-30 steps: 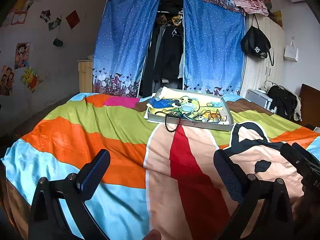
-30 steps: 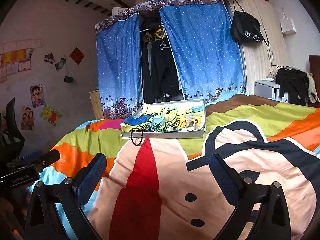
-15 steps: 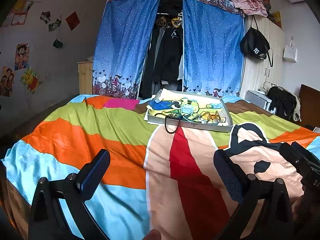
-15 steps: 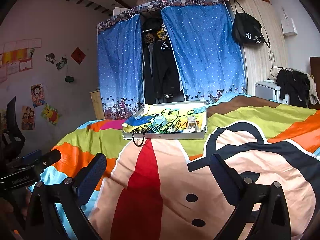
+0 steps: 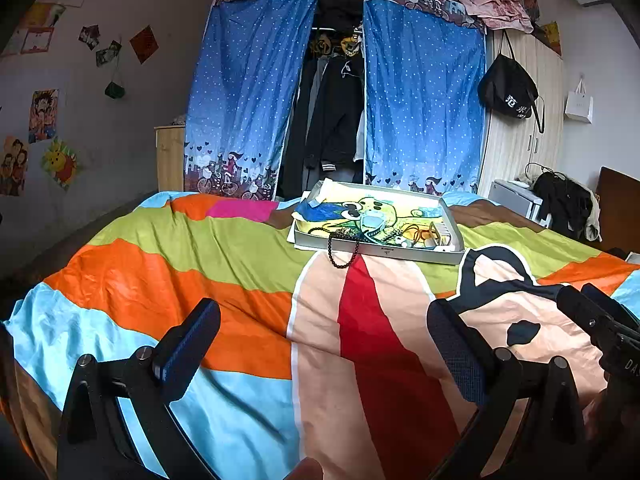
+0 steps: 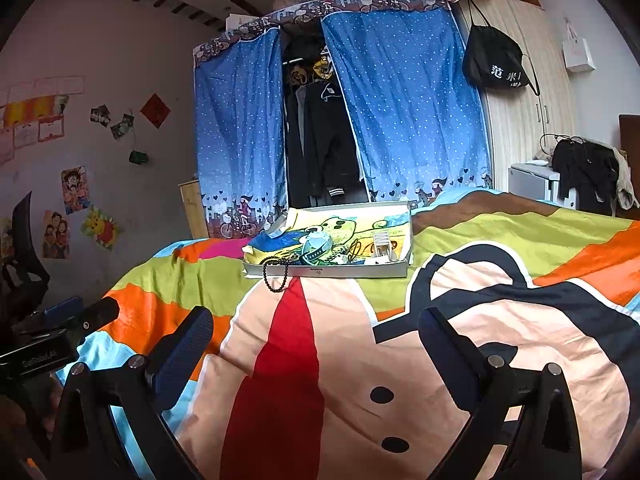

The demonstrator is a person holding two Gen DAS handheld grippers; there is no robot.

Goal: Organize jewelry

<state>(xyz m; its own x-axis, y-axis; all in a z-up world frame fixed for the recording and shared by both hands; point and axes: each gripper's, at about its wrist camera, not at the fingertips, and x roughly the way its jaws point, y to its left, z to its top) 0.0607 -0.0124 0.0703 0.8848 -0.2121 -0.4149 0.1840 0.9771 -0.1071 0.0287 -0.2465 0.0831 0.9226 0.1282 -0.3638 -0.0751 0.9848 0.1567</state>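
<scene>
On the striped bedspread [image 5: 240,256] a shallow tray [image 5: 416,254] of jewelry is set; a black bead bracelet [image 5: 342,254] is draped over its near rim. Left gripper [image 5: 322,346] and right gripper [image 6: 314,346] are held wide apart, empty, well short.

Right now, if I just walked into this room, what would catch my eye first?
Probably the loud striped bedspread with its big cartoon face, filling the foreground. On it, farther back, sits a shallow white tray of jewelry, a dark bead bracelet dangling over its front edge. Behind stand blue dotted curtains, parted on hanging clothes, while the open left gripper and right gripper frame the bottom.
</scene>
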